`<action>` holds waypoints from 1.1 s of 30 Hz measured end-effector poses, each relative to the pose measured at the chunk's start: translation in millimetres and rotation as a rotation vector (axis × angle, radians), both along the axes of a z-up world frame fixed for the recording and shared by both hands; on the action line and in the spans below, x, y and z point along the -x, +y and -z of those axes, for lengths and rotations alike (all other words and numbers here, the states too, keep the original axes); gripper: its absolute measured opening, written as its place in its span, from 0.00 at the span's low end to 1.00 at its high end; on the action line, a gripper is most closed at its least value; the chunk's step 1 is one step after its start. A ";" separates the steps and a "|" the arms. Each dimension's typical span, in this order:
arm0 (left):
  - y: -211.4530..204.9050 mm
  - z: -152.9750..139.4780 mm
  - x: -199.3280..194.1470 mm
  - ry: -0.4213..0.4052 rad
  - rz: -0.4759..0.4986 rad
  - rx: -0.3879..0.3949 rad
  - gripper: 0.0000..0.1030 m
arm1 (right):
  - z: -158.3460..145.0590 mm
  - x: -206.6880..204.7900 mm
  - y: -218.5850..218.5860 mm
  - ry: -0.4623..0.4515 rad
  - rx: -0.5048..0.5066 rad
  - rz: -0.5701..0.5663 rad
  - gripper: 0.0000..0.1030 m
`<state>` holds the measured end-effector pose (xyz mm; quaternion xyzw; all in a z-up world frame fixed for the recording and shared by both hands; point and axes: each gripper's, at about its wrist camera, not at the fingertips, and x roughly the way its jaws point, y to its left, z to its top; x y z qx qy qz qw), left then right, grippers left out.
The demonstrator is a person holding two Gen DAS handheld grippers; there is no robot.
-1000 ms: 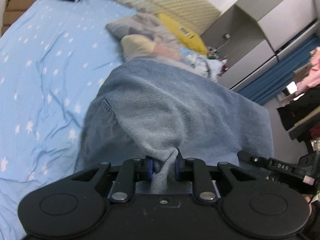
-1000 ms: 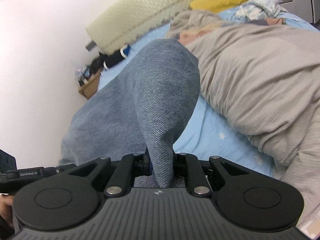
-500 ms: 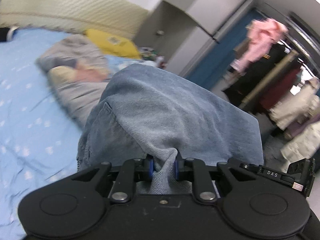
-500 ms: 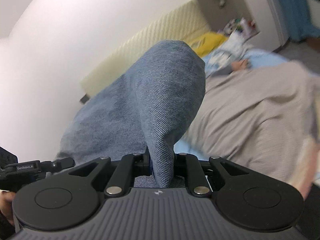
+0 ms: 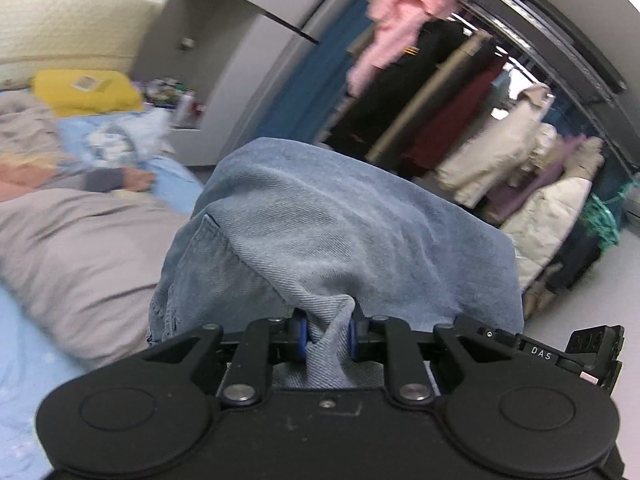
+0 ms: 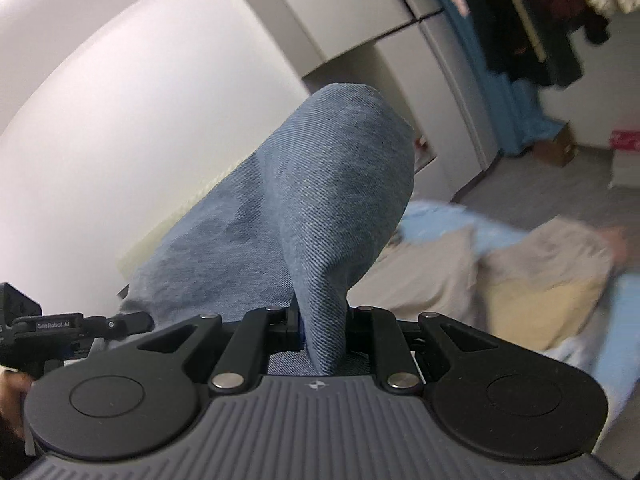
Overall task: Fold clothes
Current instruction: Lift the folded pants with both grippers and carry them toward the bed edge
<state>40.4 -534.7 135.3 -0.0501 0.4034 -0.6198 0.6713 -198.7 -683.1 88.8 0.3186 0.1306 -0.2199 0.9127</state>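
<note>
The left claw (image 5: 327, 339) pinches a fold of blue denim garment (image 5: 340, 232), which drapes ahead of it; grey bedding (image 5: 80, 248) lies left, hanging clothes (image 5: 500, 128) right.

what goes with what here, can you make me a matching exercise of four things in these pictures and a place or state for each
Things:
1. blue denim garment
2. pink fluffy garment
3. yellow cushion
4. grey blanket

Places or states:
A. on the bed by the cream headboard
B. pinched in both grippers
C. spread over the bed
D. up on the clothes rail

Pairs: 1-B, 2-D, 3-A, 4-C
</note>
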 end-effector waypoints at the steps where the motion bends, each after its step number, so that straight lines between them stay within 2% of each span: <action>1: -12.2 -3.8 7.2 0.008 0.016 0.007 0.16 | -6.0 13.4 -10.7 -0.003 0.012 0.013 0.13; 6: -83.2 -8.6 49.2 0.036 0.105 0.033 0.16 | -31.7 63.7 -53.0 0.001 0.062 0.081 0.14; 12: -145.6 13.6 78.3 0.113 0.172 0.044 0.16 | -46.8 100.8 -95.7 0.047 0.107 0.159 0.14; 15: -163.3 38.8 78.4 0.123 0.189 0.049 0.16 | -36.6 98.9 -111.1 0.069 0.104 0.160 0.14; 19: -169.1 97.6 50.1 0.177 0.138 -0.019 0.16 | -14.9 93.2 -129.7 0.099 0.077 0.144 0.14; 24: -165.0 173.4 12.4 0.158 0.056 -0.147 0.16 | 69.9 32.4 -150.7 0.176 -0.006 0.072 0.14; 27: -149.4 214.1 -14.8 0.146 -0.010 -0.178 0.16 | 124.4 -7.2 -163.3 0.199 -0.053 0.008 0.14; 31: -138.1 239.9 -44.2 0.126 -0.072 -0.197 0.17 | 201.9 -53.1 -182.7 0.200 -0.166 -0.049 0.14; 33: -139.5 252.8 -50.6 0.082 -0.082 -0.236 0.18 | 237.4 -73.5 -192.0 0.203 -0.225 -0.061 0.14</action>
